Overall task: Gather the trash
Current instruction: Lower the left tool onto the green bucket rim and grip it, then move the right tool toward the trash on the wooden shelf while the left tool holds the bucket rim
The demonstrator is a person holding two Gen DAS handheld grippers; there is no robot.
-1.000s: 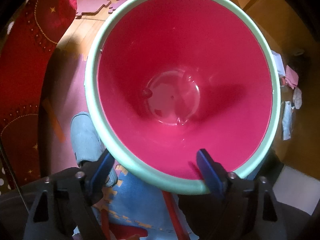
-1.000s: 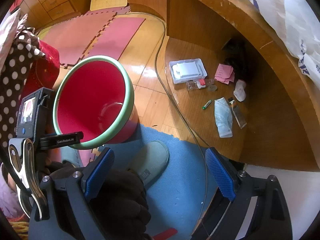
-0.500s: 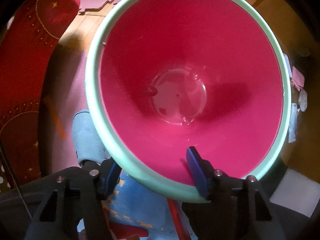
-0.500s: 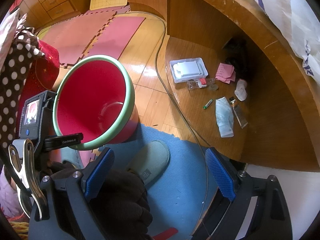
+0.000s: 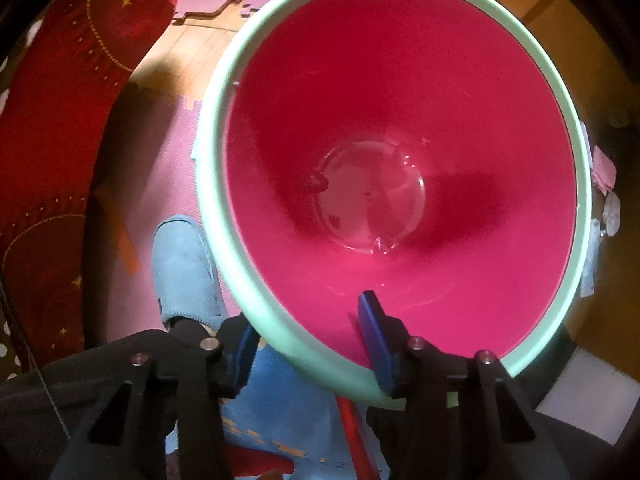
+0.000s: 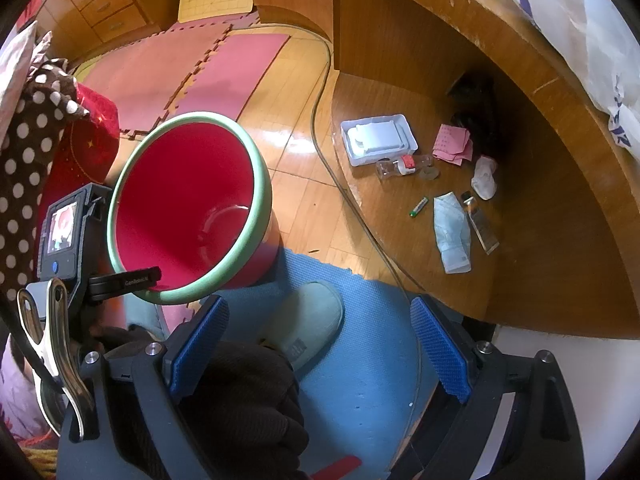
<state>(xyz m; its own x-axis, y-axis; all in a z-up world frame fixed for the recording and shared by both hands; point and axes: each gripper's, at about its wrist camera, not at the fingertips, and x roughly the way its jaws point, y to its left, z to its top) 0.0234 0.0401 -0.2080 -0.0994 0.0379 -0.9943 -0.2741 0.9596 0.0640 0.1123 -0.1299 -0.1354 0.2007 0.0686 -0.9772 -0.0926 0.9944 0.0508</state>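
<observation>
A pink bin with a pale green rim (image 5: 212,200) stands on the floor and fills the left wrist view. Something clear and glossy lies at its bottom (image 5: 372,208). My left gripper (image 5: 308,338) points straight down and straddles the near rim, one blue pad outside and one inside; its jaws are closing with the rim between them. In the right wrist view the bin (image 6: 264,184) stands at left, with a left finger (image 6: 132,278) across its rim. My right gripper (image 6: 320,348) hangs open and empty above a blue mat (image 6: 360,392). Trash lies on a low wooden shelf (image 6: 540,260).
On the shelf lie a white tray (image 6: 378,140), a clear bottle (image 6: 400,166), pink paper (image 6: 452,144), a white wad (image 6: 484,176), a pale blue packet (image 6: 452,232) and a tube (image 6: 480,224). A cable (image 6: 340,184) crosses the floor. A slipper (image 6: 308,320) rests on the mat.
The left jaws have narrowed around the bin's near rim, and the bin looms slightly larger in the left wrist view. The right gripper and the shelf items have not moved.
</observation>
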